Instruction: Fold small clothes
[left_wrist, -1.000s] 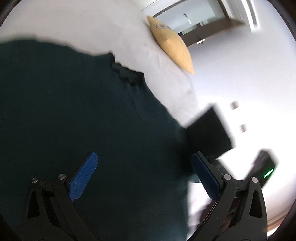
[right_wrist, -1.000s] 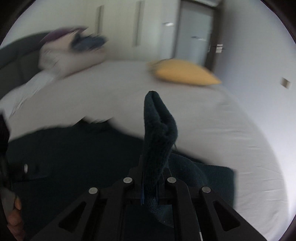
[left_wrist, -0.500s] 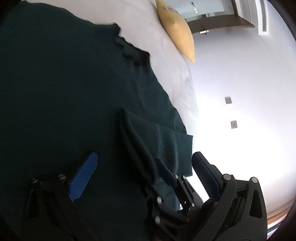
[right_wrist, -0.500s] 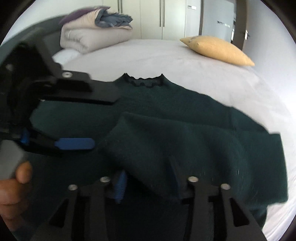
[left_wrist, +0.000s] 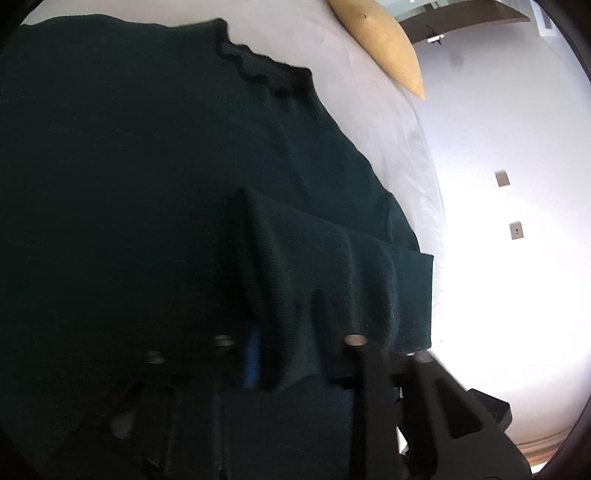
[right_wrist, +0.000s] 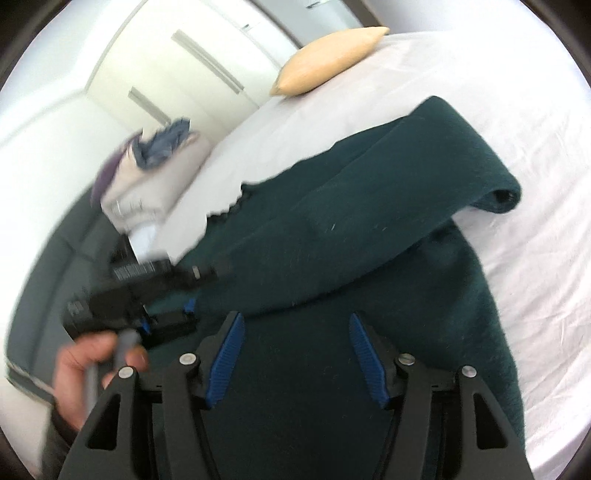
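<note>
Looking along the left gripper, its fingers now straddle the folded sleeve of the dark green sweater on the bed; whether they pinch it I cannot tell. From the right wrist, the right gripper has let that sleeve go, fingers apart over the body, so the first fold looks done. No containers appear.

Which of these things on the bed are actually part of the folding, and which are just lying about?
Part of the job:
- dark green sweater, one sleeve folded across its body
- left gripper, around the sleeve's end
- right gripper, open above the sweater

Just lying about:
- yellow pillow
- folded bedding pile
- white bedsheet
</note>
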